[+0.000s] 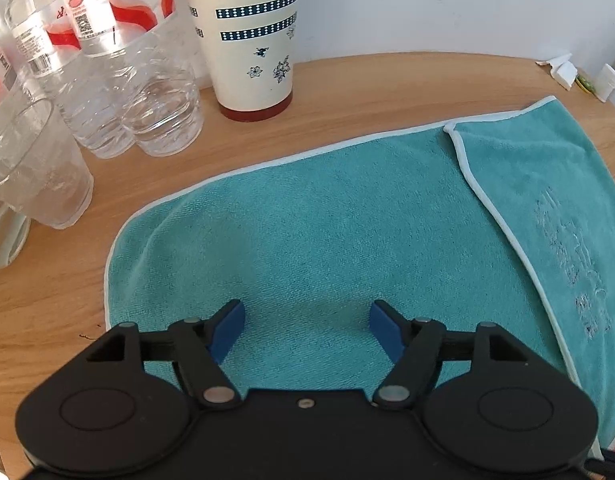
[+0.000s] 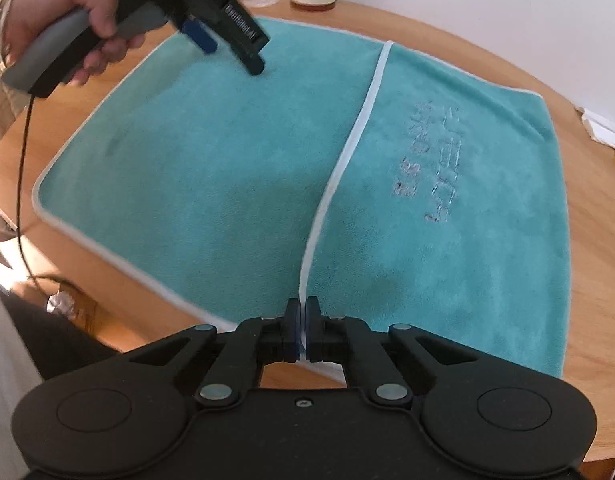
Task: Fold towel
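In the left wrist view, clear plastic water bottles (image 1: 119, 76) are standing at the upper left of the frame, with a clear tumbler (image 1: 39, 168) just beside them at the left edge. A cream cup with blue flowers (image 1: 253, 36) is sitting right of the bottles, near the top centre. The teal towel (image 1: 327, 216) is lying flat on the wooden tabletop (image 1: 347, 80), filling the middle and right of the frame, its right part folded over so that a white-trimmed edge is running diagonally. The left hand-held gripper (image 1: 306, 326) is hovering over the towel at bottom centre, its blue fingers spread wide with nothing between them.

In the right wrist view, a hand (image 2: 63, 20) is holding the left hand-held gripper (image 2: 223, 40) at the upper left, above the towel (image 2: 227, 168). At bottom centre, the right hand-held gripper (image 2: 302, 328) is pinching the white trim of the folded edge, its jaws closed tight on it
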Tool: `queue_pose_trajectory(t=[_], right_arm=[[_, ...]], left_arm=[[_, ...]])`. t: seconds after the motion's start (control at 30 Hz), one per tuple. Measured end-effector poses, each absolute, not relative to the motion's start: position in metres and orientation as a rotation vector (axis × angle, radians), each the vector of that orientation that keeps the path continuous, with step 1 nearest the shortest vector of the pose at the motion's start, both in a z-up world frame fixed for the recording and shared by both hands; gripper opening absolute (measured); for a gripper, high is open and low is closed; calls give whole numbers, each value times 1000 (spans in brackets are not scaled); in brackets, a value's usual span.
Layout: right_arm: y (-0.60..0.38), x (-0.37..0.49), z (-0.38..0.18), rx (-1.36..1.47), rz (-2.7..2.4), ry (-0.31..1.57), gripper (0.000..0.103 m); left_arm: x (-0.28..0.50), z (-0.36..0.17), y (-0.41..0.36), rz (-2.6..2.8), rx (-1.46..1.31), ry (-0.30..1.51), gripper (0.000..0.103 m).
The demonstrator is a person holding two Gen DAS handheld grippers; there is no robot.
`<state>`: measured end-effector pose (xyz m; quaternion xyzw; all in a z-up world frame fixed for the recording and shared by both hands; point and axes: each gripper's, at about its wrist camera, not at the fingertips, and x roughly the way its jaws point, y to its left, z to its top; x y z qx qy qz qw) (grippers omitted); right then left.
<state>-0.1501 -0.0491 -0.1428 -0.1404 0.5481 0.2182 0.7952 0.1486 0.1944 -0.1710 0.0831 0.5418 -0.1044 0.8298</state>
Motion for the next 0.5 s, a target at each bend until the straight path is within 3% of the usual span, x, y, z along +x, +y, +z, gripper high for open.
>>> queue_pose_trajectory(t=[0.17,0.23,0.3,0.33,0.5], right_arm=[[-44,-151,-143,-323,459,1166,4],[-45,-150,-142,-319,462,1170,9],[-51,-151,-134,-296,465,1152,24],[-56,-150,-129,-271,466,1145,26],[-102,-118,-112,-81,335,1079,27]], left_arm=[[151,-172,194,-232,179,1156,74],[151,-171,195,-234,179,1161,75],[151,-168,201,-220,153,1172,75],[151,-167,205,-211,137,1177,75],[140,-158,225,-147,90,1183,75]])
